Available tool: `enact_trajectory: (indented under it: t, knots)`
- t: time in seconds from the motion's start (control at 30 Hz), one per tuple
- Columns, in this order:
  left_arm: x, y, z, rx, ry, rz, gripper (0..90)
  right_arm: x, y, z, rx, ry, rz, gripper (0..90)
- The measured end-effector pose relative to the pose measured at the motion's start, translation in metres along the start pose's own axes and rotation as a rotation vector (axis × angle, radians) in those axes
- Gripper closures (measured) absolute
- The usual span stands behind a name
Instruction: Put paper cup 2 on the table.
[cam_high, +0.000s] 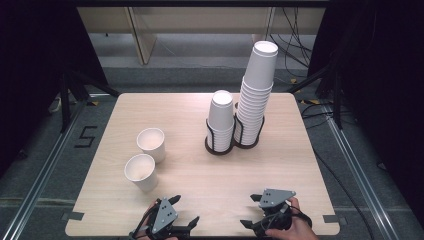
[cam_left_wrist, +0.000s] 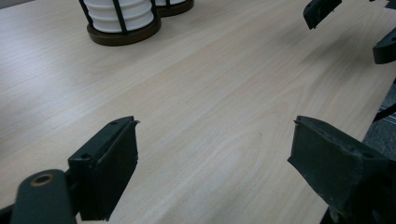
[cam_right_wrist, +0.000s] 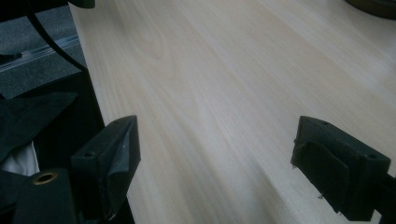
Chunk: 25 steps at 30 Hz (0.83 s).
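Left gripper: at the near table edge, jaws spread apart with nothing between them; its own view shows bare wood in the gap.
Right gripper: near edge, right of centre, jaws likewise parted and empty.
Table: light wood; both grippers sit low over its front strip.
Near cup: loose paper cup, upright, mouth up, nothing visible inside; left of centre, closest to the left gripper.
Far cup: second loose cup just behind the first, upright, apparently empty.
Short stack: nested cups, upside down, in a dark wire holder at mid-table.
Tall stack: many inverted cups in the adjoining holder, leaning slightly right.
Step in hand, as judged: reaching out from the front edge towards the cups.
Advice: approach a cup side-on with jaws wide, close gently on the wall below the rim to avoid crushing, and keep clear of the leaning stack.
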<state>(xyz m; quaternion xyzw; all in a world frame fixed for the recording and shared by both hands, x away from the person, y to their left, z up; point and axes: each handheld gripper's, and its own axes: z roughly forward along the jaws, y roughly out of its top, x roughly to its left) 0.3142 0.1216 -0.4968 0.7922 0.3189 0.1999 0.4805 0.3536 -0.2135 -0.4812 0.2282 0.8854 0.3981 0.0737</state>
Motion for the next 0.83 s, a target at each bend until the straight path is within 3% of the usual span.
enact_trajectory:
  t: [0.1, 0.33, 0.37, 0.4, 0.83]
  knots:
    - [-0.0007, -0.0014, 0.0010, 0.006, -0.006, 0.001, 14.4, 0.0033, -0.0030, 0.0001, 0.011, -0.004, 0.014, 15.9]
    - [-0.0006, -0.0033, 0.0012, 0.020, -0.004, 0.011, 14.4, 0.0082, -0.0056, 0.0028, 0.032, 0.008, -0.007, 15.9]
    - [0.0019, -0.0033, 0.0006, 0.043, -0.002, 0.042, 14.4, 0.0081, -0.0057, 0.0032, 0.033, 0.013, -0.012, 15.9]
    - [0.0004, -0.0036, 0.0016, 0.026, -0.009, 0.022, 14.4, 0.0084, -0.0059, 0.0034, 0.033, 0.012, -0.011, 15.9]
    - [0.0014, -0.0036, 0.0022, 0.031, -0.011, 0.016, 14.4, 0.0078, -0.0066, 0.0041, 0.037, 0.002, -0.016, 15.9]
